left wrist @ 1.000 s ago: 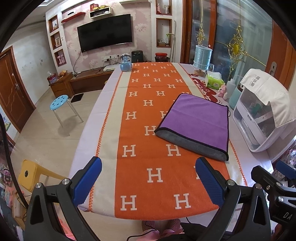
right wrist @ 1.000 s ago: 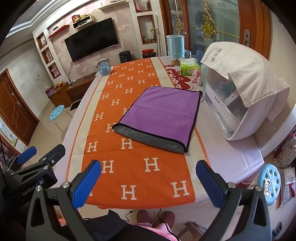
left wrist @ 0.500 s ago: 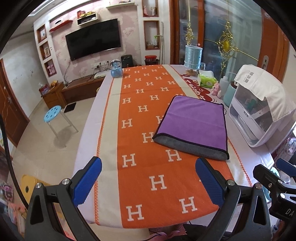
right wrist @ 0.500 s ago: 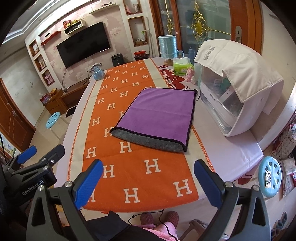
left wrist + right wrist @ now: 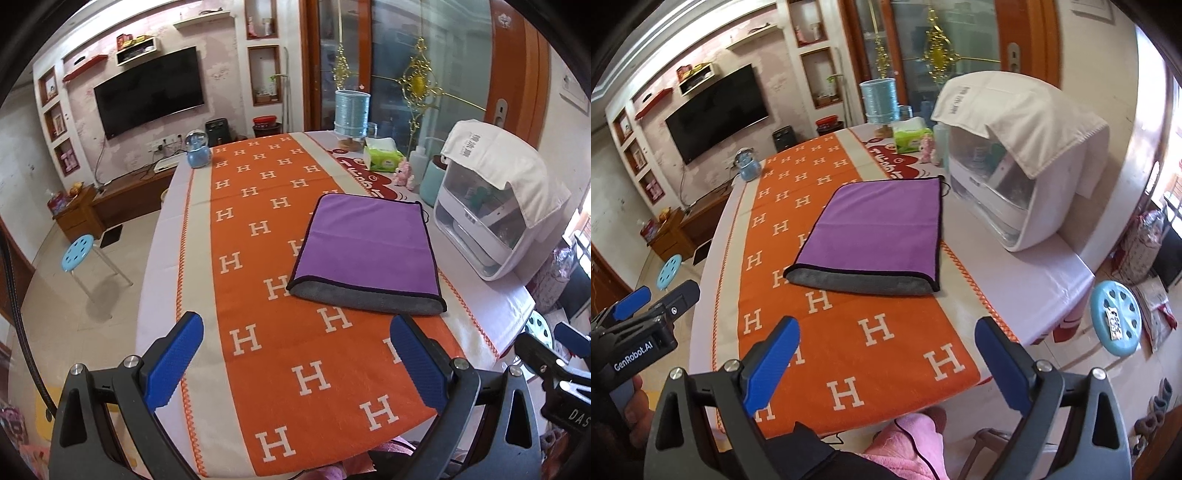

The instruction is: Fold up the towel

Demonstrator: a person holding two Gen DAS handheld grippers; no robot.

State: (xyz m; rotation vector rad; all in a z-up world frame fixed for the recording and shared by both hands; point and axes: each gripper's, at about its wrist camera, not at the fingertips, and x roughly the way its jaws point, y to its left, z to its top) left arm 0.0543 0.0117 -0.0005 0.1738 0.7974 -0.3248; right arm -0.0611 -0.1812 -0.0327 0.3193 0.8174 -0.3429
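Observation:
A purple towel with a grey underside lies folded flat on the orange H-patterned table runner; it also shows in the right wrist view. Its grey folded edge faces me. My left gripper is open and empty, held above the table's near edge, short of the towel. My right gripper is open and empty, also back from the towel near the front edge. The left gripper body shows at the left of the right wrist view.
A white appliance draped with a white cloth stands right of the towel. A tissue pack, a blue water jug and a blue globe sit at the far end. Blue stools stand on the floor beside the table.
Both grippers have drawn back and risen from the table, staying open. The towel has not moved.

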